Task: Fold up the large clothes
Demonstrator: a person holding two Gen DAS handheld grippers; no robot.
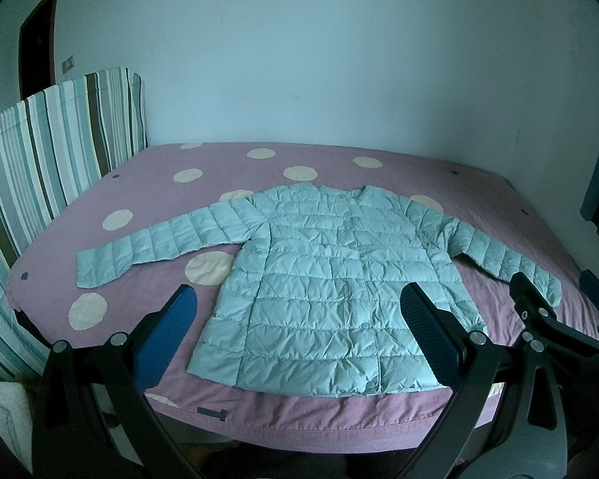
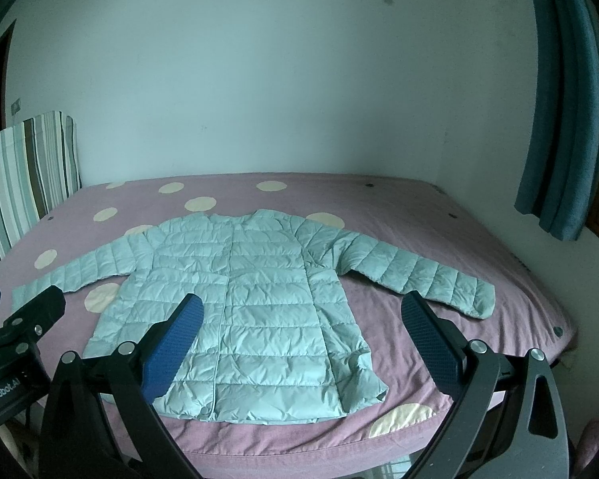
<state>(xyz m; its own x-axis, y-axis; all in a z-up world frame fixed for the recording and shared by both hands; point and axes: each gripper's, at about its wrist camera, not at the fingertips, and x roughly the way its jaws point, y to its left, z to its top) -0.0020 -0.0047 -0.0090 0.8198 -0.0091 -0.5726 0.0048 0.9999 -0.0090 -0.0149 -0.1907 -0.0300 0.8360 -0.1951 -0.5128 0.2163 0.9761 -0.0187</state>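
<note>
A light mint quilted puffer jacket lies flat and face up on the bed, both sleeves spread out to the sides; it also shows in the right wrist view. My left gripper is open and empty, held above the jacket's hem near the front edge of the bed. My right gripper is open and empty, also above the hem, to the right of the left one. The right gripper shows at the right edge of the left wrist view. The left gripper shows at the left edge of the right wrist view.
The bed has a mauve sheet with cream dots. A striped headboard cover stands at the left. A plain wall runs behind. A teal curtain hangs at the right. A dark door is at the far left.
</note>
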